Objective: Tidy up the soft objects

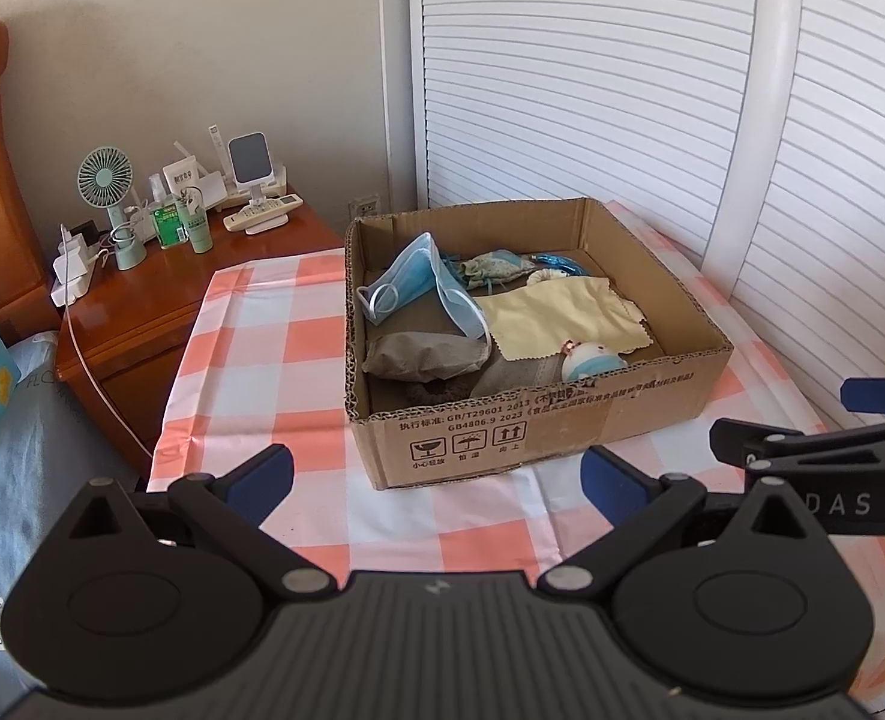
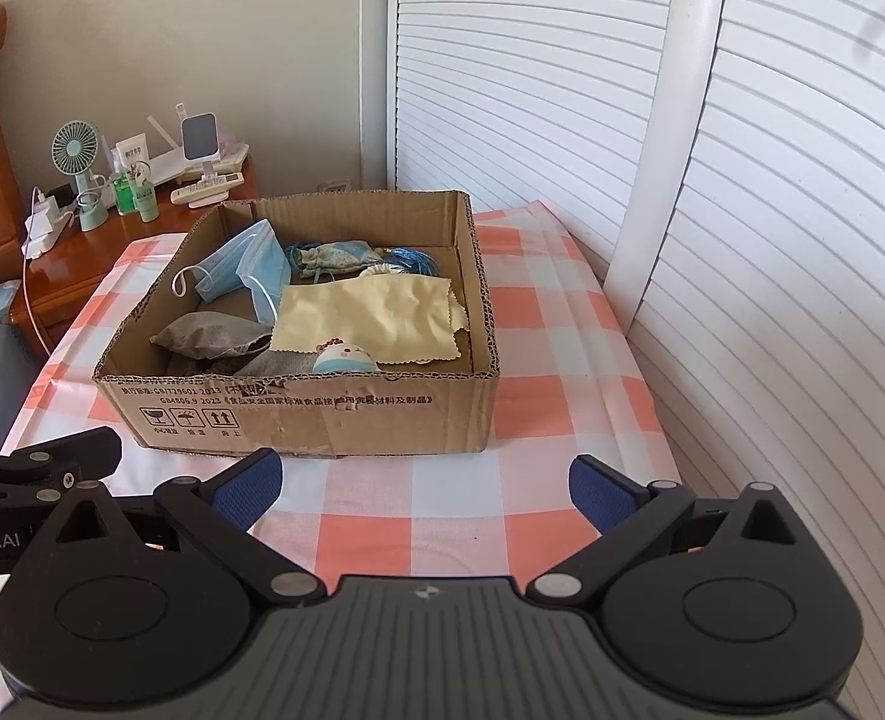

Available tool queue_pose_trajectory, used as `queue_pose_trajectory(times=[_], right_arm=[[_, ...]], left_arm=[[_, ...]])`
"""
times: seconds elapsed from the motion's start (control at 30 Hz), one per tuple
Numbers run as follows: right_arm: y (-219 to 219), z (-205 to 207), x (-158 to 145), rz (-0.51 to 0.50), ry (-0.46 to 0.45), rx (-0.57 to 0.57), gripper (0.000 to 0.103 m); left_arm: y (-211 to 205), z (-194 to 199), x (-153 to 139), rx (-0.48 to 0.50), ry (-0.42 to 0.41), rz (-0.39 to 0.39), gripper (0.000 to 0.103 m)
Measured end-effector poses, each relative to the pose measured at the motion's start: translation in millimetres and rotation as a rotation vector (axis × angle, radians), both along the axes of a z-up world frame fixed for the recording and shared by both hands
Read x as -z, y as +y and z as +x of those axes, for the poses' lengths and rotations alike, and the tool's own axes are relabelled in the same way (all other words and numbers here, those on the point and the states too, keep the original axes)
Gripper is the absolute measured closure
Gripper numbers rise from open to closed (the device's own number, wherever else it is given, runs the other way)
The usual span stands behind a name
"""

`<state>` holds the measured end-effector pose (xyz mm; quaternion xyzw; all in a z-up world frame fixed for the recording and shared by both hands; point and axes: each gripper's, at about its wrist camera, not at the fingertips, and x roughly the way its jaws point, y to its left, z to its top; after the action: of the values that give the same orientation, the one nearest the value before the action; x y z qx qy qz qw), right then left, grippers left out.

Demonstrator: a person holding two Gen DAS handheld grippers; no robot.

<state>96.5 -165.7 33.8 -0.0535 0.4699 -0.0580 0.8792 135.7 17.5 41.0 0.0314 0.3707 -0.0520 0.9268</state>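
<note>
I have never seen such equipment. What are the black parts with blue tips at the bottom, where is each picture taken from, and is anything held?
Each picture comes from a camera on a hand-held gripping tool, looking forward along its two blue-padded fingers. The left tool and right tool are both open and hold nothing. Ahead, on a checked tablecloth, stands a cardboard box containing a blue face mask, a yellow cloth, a grey pouch and a small round toy.

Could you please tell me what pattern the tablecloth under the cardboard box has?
The tablecloth has salmon-pink and white checks, clearest in the right wrist view.
</note>
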Motion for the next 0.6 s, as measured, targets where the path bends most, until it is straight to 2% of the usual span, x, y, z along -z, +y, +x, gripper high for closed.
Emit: queue_pose_trajectory(times=[0.6], right_arm=[[-3.2, -1.1, 1.9, 0.006, 0.002, 0.004, 0.0]], left_arm=[[-1.5, -0.6, -0.2, 0.005, 0.005, 0.003, 0.001]])
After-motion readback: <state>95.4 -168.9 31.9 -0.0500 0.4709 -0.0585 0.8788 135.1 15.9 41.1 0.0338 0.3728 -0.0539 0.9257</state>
